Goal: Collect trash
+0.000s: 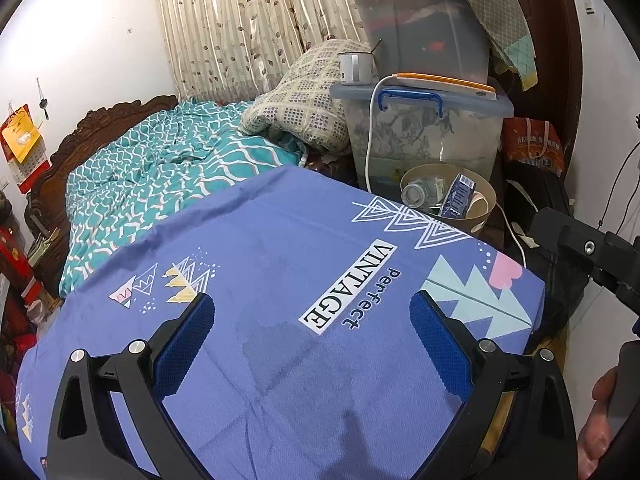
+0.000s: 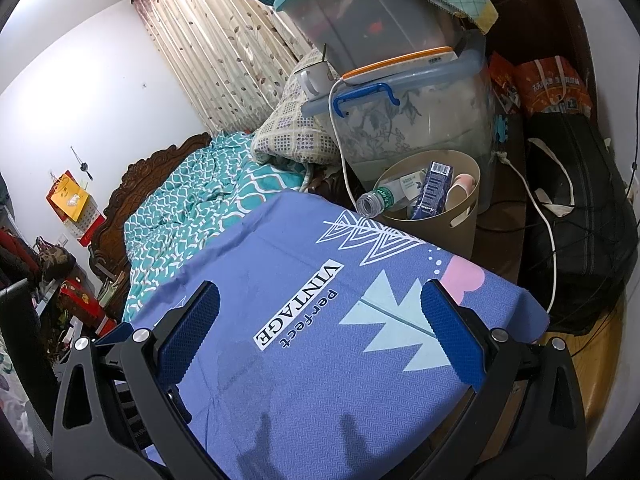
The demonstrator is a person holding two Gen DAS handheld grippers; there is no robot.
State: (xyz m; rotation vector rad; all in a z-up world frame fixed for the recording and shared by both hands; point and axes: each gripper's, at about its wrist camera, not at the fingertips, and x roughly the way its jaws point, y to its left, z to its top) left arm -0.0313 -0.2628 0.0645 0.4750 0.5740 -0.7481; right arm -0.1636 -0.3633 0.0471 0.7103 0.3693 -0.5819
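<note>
Presently both your left claw (image 1: 312, 330) and right claw (image 2: 320, 324) hover released and empty over the bare counter (image 2: 288, 240), with bottle (image 2: 374, 200) and carton (image 2: 434, 188) already binned (image 2: 466, 224), so scan wider.

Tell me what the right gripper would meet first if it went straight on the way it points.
Probably the purple cloth below the open right gripper, if it angles down; if it clears that, the beige bin beyond. Depth is unclear.
</note>
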